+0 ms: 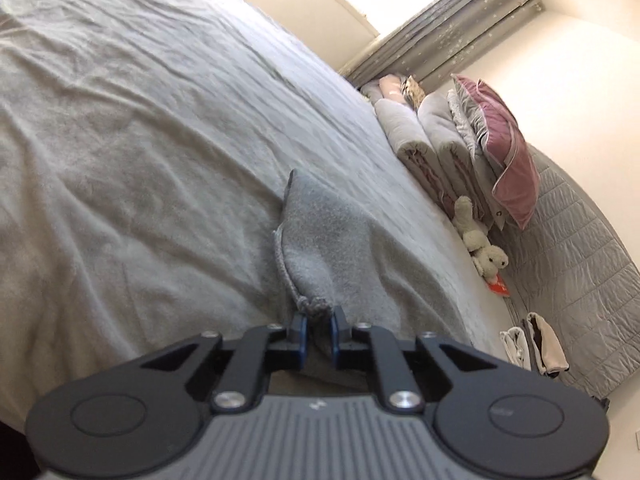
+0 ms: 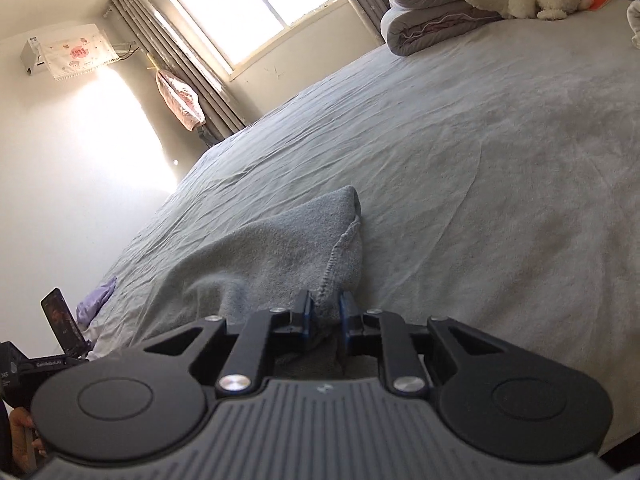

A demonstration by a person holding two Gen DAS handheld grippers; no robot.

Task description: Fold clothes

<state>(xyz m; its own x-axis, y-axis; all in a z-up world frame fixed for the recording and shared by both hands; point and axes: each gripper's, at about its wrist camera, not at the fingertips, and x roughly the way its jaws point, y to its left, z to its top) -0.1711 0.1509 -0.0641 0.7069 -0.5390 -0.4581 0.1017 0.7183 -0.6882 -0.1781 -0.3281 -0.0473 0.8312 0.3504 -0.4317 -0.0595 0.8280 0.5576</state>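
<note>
A: Where is the cloth right now?

B: The grey garment (image 1: 316, 240) lies on the bed (image 1: 120, 140), on the side away from the stack of folded quilts (image 2: 432, 12) near the window. Each hand-held gripper has a corner of it: the left hand-held gripper (image 1: 319, 326) is pinched narrow on a bunched hem, and the right hand-held gripper (image 2: 325, 316) is clamped narrow on a stitched edge (image 2: 332, 260).

A: Are the grips solid?

B: They look shallow to me. In both wrist views only the fringe of fabric sits between the pads, so a sharp tug might pull it free.

A: How should the fold go, then?

B: I'd lift both corners together, level with each other, keeping the span between them taut. Then carry them across the garment toward the quilts side, lay the edges in line and let go only once the cloth rests flat on the bed.
</note>
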